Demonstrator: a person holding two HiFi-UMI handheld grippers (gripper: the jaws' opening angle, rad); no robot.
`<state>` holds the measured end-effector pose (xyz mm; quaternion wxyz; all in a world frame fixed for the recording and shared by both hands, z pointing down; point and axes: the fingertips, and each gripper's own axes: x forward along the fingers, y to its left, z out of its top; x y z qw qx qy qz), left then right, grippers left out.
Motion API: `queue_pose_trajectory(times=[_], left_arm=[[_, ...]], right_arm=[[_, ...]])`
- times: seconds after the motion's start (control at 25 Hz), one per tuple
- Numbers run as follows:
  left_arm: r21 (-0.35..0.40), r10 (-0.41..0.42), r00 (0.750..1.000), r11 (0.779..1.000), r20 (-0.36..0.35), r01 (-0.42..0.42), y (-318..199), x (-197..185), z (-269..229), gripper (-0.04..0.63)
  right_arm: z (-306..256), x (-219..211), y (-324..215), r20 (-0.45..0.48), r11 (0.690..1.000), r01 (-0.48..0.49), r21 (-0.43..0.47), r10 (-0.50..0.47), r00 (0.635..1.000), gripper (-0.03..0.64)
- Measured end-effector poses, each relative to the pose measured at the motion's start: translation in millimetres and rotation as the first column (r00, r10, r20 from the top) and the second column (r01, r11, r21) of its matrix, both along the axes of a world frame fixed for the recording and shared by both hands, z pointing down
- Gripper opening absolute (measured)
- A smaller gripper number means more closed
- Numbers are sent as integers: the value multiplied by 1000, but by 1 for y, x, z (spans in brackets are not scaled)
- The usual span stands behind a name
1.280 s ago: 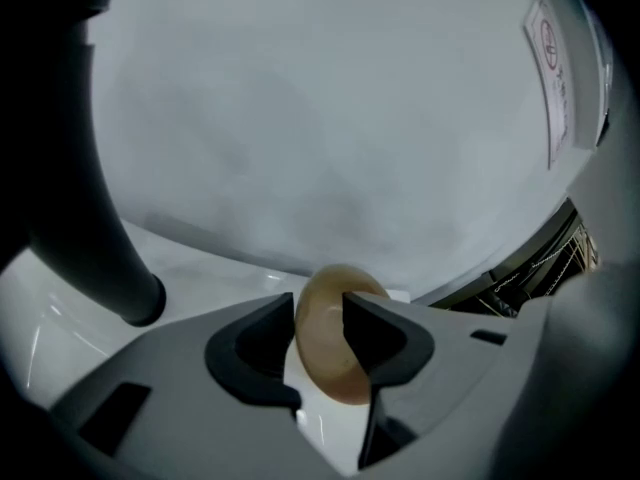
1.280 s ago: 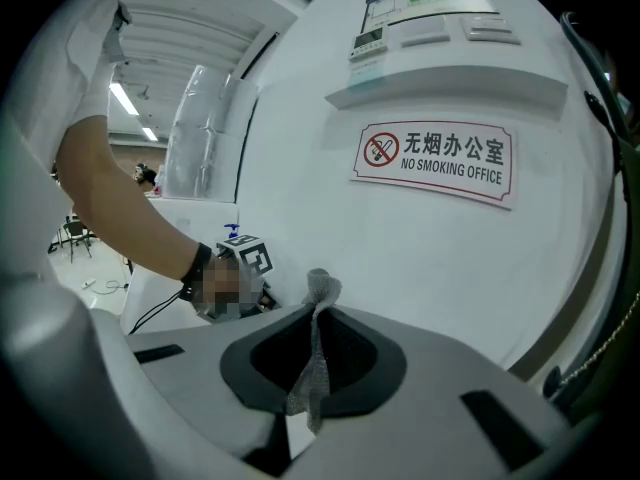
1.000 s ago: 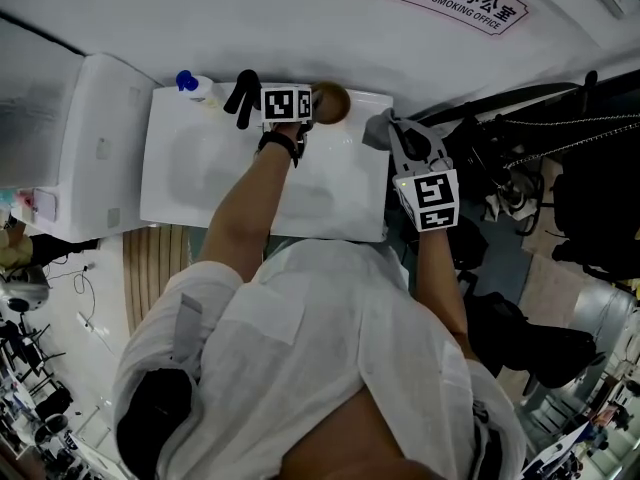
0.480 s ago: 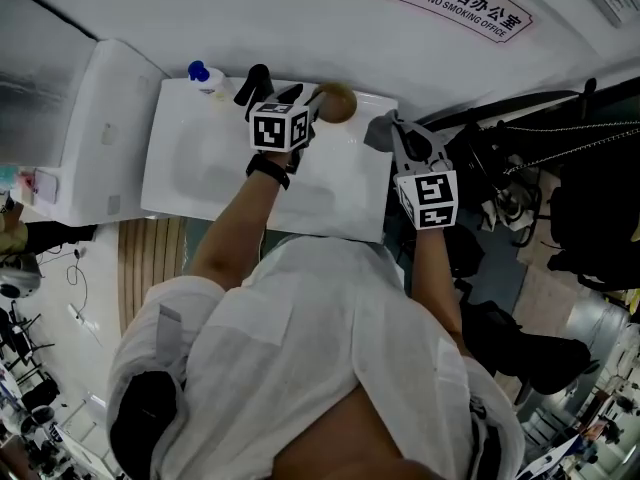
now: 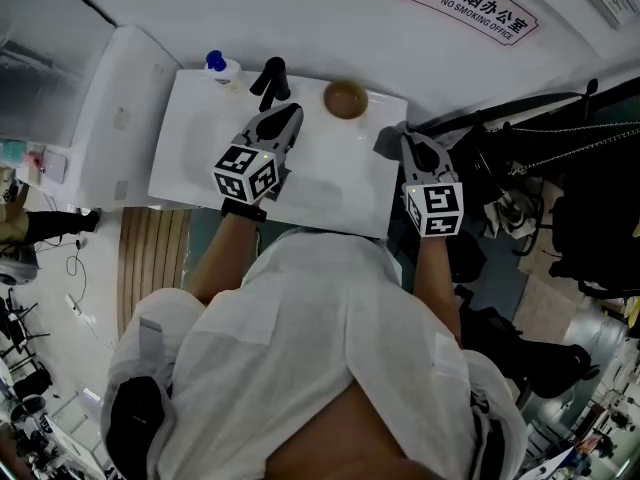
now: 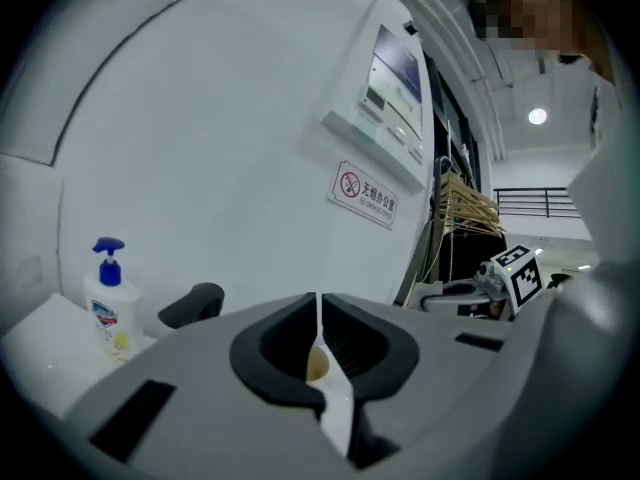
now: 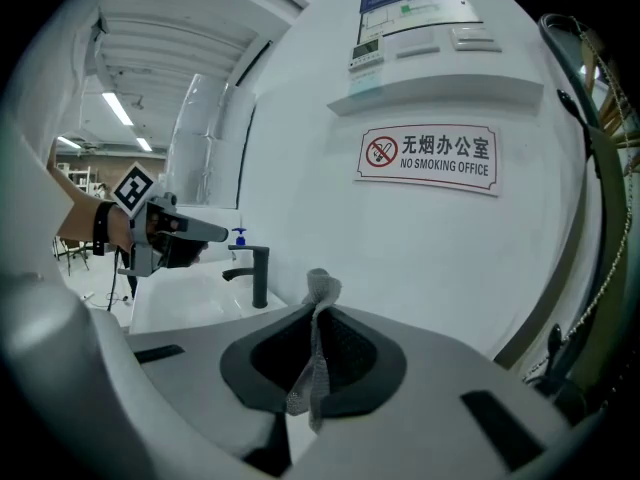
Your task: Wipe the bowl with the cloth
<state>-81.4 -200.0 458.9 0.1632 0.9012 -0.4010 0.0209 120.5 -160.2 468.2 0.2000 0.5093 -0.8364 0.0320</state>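
Note:
A brown bowl point(image 5: 345, 99) stands upright at the back of the white sink counter point(image 5: 330, 193), to the right of the black faucet point(image 5: 272, 78). My left gripper point(image 5: 288, 118) hovers over the counter left of the bowl and apart from it. Its jaws have just been closing and now stand shut with nothing between them point(image 6: 318, 308); a sliver of the bowl point(image 6: 316, 366) shows behind them. My right gripper point(image 5: 412, 146) is off the counter's right edge, shut on a grey mesh cloth point(image 7: 318, 353) whose bunched end point(image 5: 386, 138) sticks out past the tips.
A soap bottle with a blue pump point(image 5: 214, 65) stands at the back left corner. A white appliance point(image 5: 105, 118) adjoins the sink on the left. Dark racks and cables point(image 5: 540, 158) crowd the right side. A no-smoking sign point(image 5: 465, 3) hangs on the wall.
The left gripper has drawn back from the bowl toward the person, risen and shut. The bowl stays on the counter. The right gripper has barely shifted.

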Motion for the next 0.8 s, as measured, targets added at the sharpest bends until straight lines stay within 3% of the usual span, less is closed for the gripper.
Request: queue_pose_trajectory(times=[0.16, 0.32, 0.52, 0.8], left_arm=[[116, -6, 1000, 993, 1, 6, 21, -17, -24, 21], [234, -10, 1000, 972, 7, 8, 34, -33, -51, 21], [336, -35, 999, 941, -14, 37, 35, -53, -86, 21], [445, -79, 996, 891, -30, 84, 20, -77, -135, 21]], right_arm=[[-16, 1, 19, 19, 998, 0, 70, -1, 1000, 32], [-48, 4, 38, 60, 977, -11, 212, -2, 998, 32], [-84, 14, 43, 80, 936, -54, 347, 28, 996, 32], [-126, 25, 30, 93, 894, -96, 437, 62, 994, 32]])
